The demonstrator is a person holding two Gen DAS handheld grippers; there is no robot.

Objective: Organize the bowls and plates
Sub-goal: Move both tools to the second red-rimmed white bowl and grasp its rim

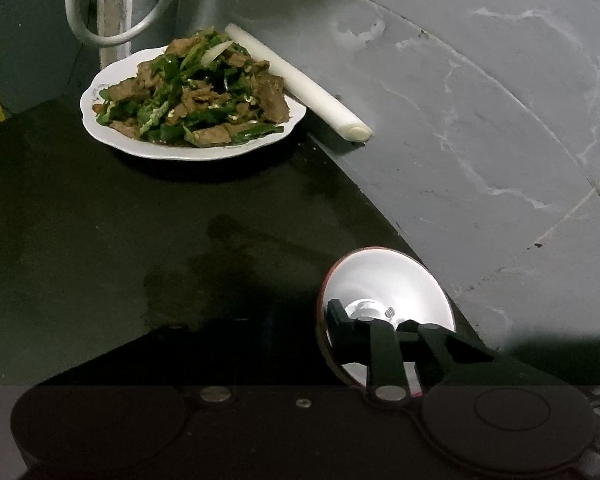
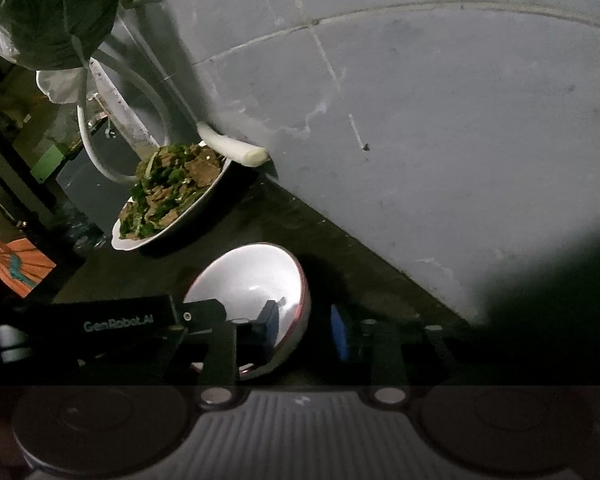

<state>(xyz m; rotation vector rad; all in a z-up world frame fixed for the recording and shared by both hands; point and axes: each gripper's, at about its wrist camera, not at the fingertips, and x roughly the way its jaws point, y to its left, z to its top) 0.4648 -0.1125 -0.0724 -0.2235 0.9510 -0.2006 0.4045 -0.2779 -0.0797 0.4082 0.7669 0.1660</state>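
A steel bowl with a red rim (image 1: 388,292) (image 2: 252,292) sits on the dark counter next to the grey wall. A white plate of stir-fried meat and green peppers (image 1: 192,108) (image 2: 168,192) stands farther back. My right gripper (image 2: 304,332) straddles the bowl's rim, one blue-padded finger (image 2: 270,324) inside and the other finger (image 2: 340,332) outside, with a gap between them. Its fingers also show in the left wrist view (image 1: 340,320). My left gripper's own fingers are lost in the dark foreground. Its body shows left of the bowl in the right wrist view (image 2: 120,326).
A white leek stalk (image 1: 300,84) (image 2: 232,146) lies against the wall behind the plate. A white hose loop (image 1: 112,20) hangs at the back. A bagged bundle (image 2: 48,16) hangs at the upper left. The dark counter (image 1: 140,240) ends at the wall (image 1: 480,140).
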